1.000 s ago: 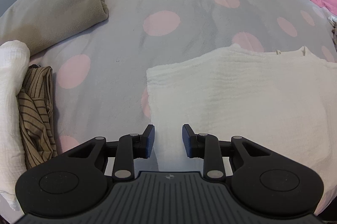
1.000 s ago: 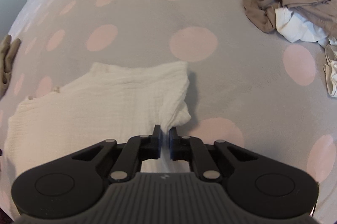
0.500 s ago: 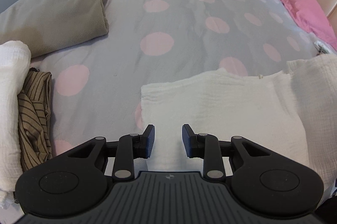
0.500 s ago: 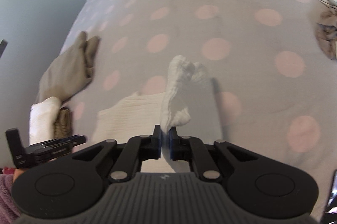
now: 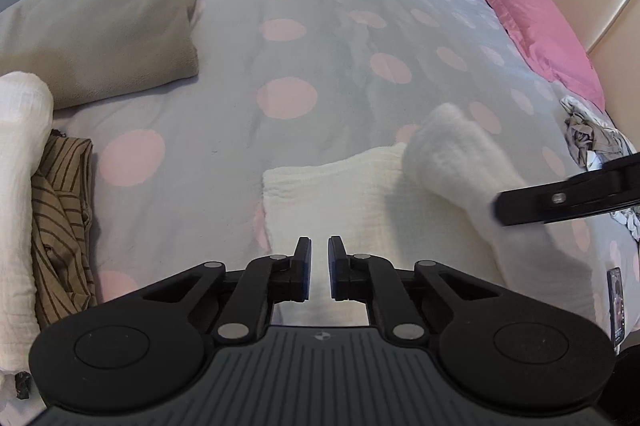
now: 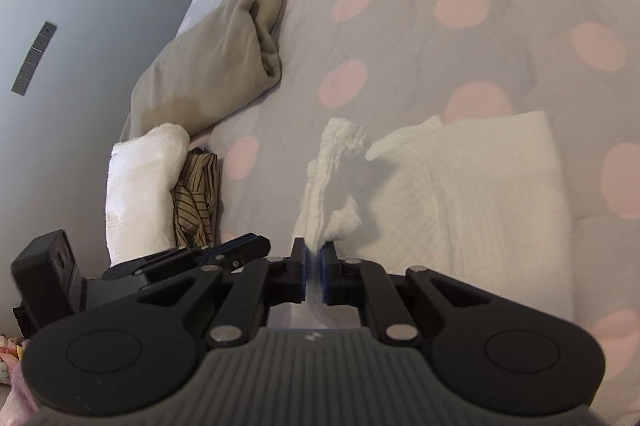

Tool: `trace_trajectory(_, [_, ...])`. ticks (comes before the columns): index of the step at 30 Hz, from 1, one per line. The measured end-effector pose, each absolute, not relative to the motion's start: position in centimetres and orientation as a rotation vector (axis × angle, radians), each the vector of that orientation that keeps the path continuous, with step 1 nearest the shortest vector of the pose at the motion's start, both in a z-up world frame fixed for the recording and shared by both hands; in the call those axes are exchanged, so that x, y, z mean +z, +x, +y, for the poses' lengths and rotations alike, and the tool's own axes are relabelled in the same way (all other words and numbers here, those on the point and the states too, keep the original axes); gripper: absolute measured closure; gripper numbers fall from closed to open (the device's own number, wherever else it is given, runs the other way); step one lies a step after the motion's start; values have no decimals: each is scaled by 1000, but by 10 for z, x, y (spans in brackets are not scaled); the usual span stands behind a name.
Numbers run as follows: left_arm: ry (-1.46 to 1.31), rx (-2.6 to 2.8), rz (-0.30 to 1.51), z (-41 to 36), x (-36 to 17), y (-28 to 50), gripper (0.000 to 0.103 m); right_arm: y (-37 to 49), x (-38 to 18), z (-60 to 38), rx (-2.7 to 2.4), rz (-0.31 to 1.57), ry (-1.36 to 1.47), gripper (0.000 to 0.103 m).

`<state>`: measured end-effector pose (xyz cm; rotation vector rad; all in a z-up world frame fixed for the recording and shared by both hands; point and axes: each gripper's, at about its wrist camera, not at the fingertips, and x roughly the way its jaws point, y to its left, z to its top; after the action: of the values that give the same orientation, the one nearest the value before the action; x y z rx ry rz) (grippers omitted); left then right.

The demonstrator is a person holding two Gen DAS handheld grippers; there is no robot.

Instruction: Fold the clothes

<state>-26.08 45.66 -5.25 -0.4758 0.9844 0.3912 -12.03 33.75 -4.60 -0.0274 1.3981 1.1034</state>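
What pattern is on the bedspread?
Grey bedspread with large pale pink polka dots; clearest in the left wrist view.

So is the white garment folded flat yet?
Not yet: the white garment lies partly folded, one edge lifted in the shut right gripper.

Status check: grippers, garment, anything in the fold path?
Right hand-held gripper shut on white garment, flap lifted. Left hand-held gripper open, empty, over near edge. Fold path unobstructed; folded pile sits off to the side.
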Motion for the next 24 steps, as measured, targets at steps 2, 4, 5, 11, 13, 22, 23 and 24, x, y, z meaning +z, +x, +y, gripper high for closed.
trace_trajectory(2, [-472, 413, 1000, 459, -57, -261, 96, -127, -61, 354, 1098, 1429, -18, 95])
trace_trajectory(4, [-467, 436, 1014, 461, -60, -262, 96, -132, -75, 368, 1083, 1456, -19, 95])
trace_trajectory(5, [-467, 452, 1019, 463, -61, -263, 96, -134, -82, 375, 1074, 1468, -22, 95])
trace_trajectory(11, [-481, 501, 1037, 470, -64, -267, 96, -139, -122, 402, 1010, 1500, -47, 95])
trace_trajectory(13, [-475, 503, 1043, 469, -64, -266, 96, -139, -131, 407, 994, 1511, -57, 95])
trace_trajectory(22, [-480, 505, 1049, 467, -63, -265, 96, -134, -123, 399, 1018, 1500, -37, 67])
trace_trajectory(23, [-493, 504, 1048, 468, -63, -267, 96, -133, -114, 396, 1031, 1476, -41, 67])
trace_trajectory(24, [-506, 502, 1046, 469, -63, -268, 96, -132, -104, 391, 1043, 1456, -41, 67])
